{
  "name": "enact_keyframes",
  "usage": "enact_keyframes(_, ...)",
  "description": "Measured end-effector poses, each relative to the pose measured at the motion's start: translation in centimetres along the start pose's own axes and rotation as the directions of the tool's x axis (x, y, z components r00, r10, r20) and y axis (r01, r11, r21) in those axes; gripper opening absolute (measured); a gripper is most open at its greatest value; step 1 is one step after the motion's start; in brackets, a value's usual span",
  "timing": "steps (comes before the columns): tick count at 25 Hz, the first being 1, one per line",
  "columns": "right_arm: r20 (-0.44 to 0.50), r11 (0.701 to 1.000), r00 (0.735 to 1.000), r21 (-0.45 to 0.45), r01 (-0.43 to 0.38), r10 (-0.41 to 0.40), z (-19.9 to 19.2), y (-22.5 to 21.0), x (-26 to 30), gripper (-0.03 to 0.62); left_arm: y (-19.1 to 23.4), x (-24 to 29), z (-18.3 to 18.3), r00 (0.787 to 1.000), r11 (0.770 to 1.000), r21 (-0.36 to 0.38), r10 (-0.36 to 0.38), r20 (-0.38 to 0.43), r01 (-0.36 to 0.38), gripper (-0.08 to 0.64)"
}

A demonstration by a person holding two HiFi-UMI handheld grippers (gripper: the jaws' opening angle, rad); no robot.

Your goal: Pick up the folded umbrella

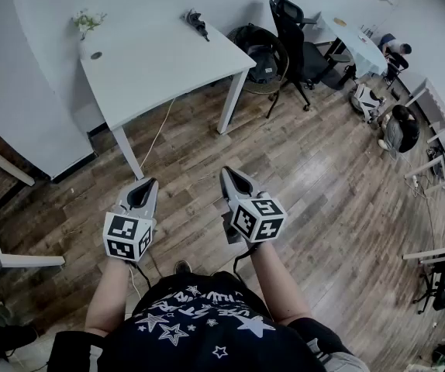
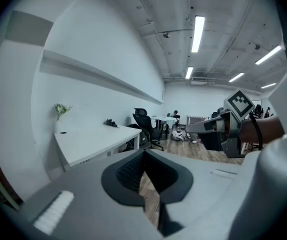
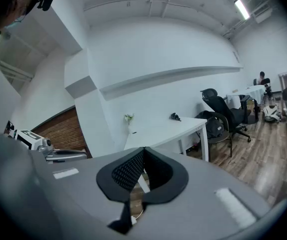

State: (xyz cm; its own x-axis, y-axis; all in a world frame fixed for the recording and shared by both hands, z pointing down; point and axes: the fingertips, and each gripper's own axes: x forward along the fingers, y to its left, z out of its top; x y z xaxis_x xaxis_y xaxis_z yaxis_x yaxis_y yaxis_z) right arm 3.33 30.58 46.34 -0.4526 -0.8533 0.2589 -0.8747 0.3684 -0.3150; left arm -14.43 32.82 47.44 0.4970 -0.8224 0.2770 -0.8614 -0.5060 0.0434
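Note:
The folded umbrella (image 1: 196, 23) is a small dark bundle that lies near the far edge of the white table (image 1: 153, 64). It also shows in the left gripper view as the umbrella (image 2: 110, 123), and in the right gripper view as the umbrella (image 3: 175, 117). Both grippers hover over the wooden floor, well short of the table. My left gripper (image 1: 150, 184) is shut and holds nothing. My right gripper (image 1: 227, 173) is shut too, also with nothing in it. Each points slightly downward toward the table.
A small plant (image 1: 87, 22) stands at the table's far left corner. A black office chair (image 1: 292, 22) and a dark round seat (image 1: 260, 53) stand right of the table. Farther right is another white table (image 1: 358, 45). A white frame (image 1: 9, 215) stands at the left.

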Motion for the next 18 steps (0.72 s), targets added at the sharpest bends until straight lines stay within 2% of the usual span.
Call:
enact_keyframes(10, -0.015, 1.0, 1.0, -0.006, -0.006, 0.006, -0.3, 0.2, 0.2, 0.017, 0.4, -0.1, -0.3, 1.0, 1.0, -0.014, 0.01, -0.01, -0.01, 0.003)
enact_keyframes(15, -0.039, 1.0, 0.999, -0.006, -0.021, 0.02, -1.2, 0.2, 0.7, 0.017, 0.7, -0.5, -1.6, 1.0, 0.999, -0.046, 0.007, -0.03, -0.008, 0.003)
enact_keyframes(18, -0.017, 1.0, 1.0, 0.009, -0.009, 0.01, -1.1, -0.3, 0.7, 0.017, 1.2, -0.6, -2.4, 0.999, 0.998, -0.056, 0.001, -0.043, -0.003, 0.003)
